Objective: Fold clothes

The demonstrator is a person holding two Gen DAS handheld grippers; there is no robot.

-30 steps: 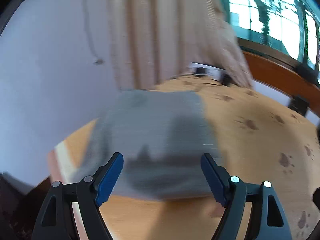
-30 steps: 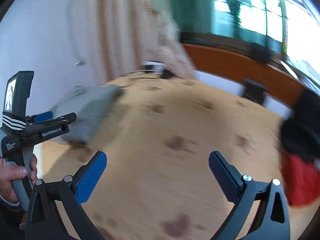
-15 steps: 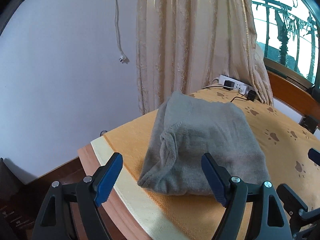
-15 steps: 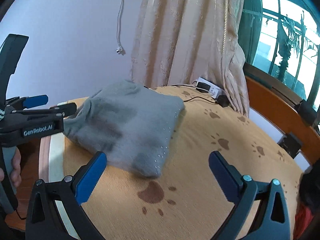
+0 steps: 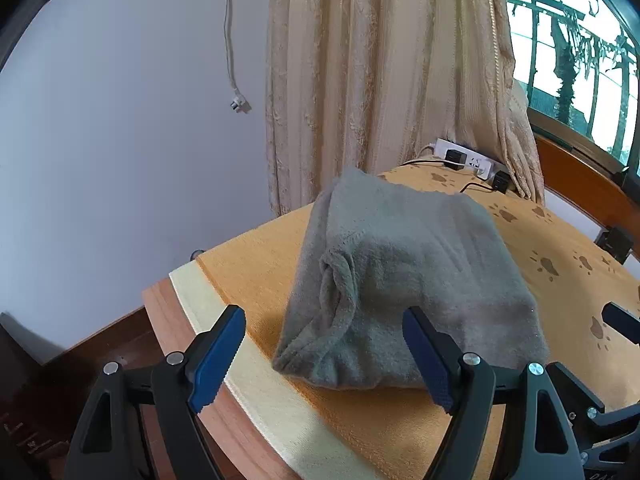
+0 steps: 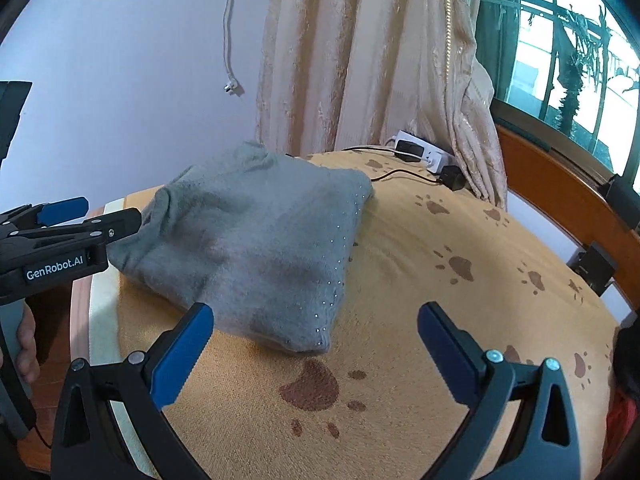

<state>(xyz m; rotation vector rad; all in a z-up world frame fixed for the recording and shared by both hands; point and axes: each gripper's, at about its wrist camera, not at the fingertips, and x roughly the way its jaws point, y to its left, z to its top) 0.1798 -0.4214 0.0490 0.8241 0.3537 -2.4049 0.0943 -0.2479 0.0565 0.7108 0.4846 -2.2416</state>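
Note:
A grey fleece garment (image 5: pixel 404 276) lies folded into a thick rectangle near the corner of the orange paw-print bed cover (image 5: pixel 560 264). It also shows in the right wrist view (image 6: pixel 256 240). My left gripper (image 5: pixel 324 356) is open and empty, just short of the garment's near edge. My right gripper (image 6: pixel 316 352) is open and empty, just in front of the garment's near corner. The left gripper also shows from the side in the right wrist view (image 6: pixel 68 220), close to the garment's left end.
A beige curtain (image 5: pixel 384 72) hangs behind the bed. A white power strip (image 5: pixel 468 158) with black plugs lies at the far edge. A wooden bed frame (image 6: pixel 560 188) runs along the right. Dark and red clothes (image 6: pixel 624 392) lie at the right edge.
Both views have swung from a blurred sweep to a steady look at the folded garment. Since half a second ago, both grippers have come slightly closer to it and stayed open.

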